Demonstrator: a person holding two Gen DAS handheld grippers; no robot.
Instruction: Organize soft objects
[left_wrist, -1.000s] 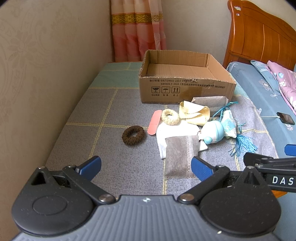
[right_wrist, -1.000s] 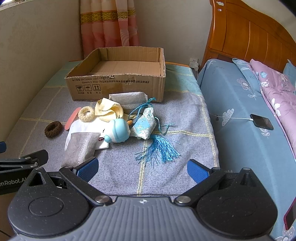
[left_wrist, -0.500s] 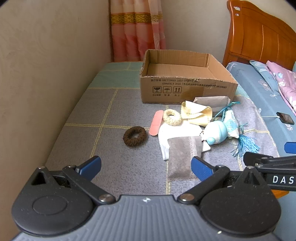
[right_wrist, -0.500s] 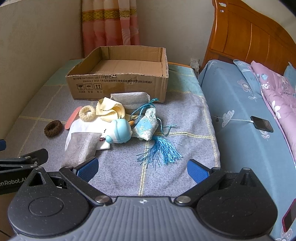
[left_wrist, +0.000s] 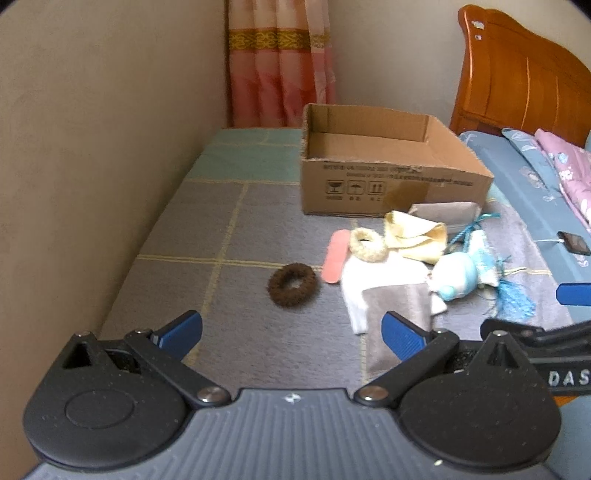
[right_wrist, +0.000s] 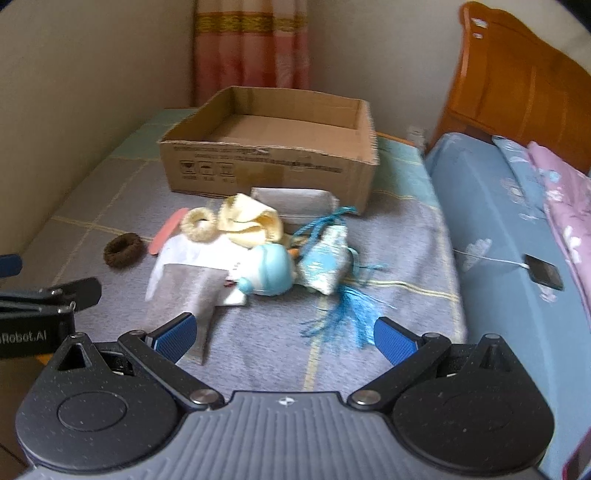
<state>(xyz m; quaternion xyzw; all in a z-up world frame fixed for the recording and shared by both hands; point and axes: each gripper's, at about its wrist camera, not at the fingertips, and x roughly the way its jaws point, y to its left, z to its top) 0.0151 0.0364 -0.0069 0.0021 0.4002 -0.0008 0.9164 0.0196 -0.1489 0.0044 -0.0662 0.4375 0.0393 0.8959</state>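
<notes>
Left gripper (left_wrist: 291, 330) spread wide, empty, near brown scrunchie (left_wrist: 292, 285); right gripper (right_wrist: 284, 338) likewise, above blue tassel (right_wrist: 347, 317)

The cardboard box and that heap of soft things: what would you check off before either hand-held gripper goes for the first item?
1. Cardboard box open on top, nothing seen inside: ok.
2. Left hand-held gripper open and holding nothing: ok.
3. Right hand-held gripper open and holding nothing: ok.
4. Brown hair ring lies apart from the heap, easy to pick alone: ok.
5. Blue plush toy free of its neighbours: not ok, it lies against the blue sachet and on the white cloth.
6. Tassel cords untangled: cannot tell.
</notes>
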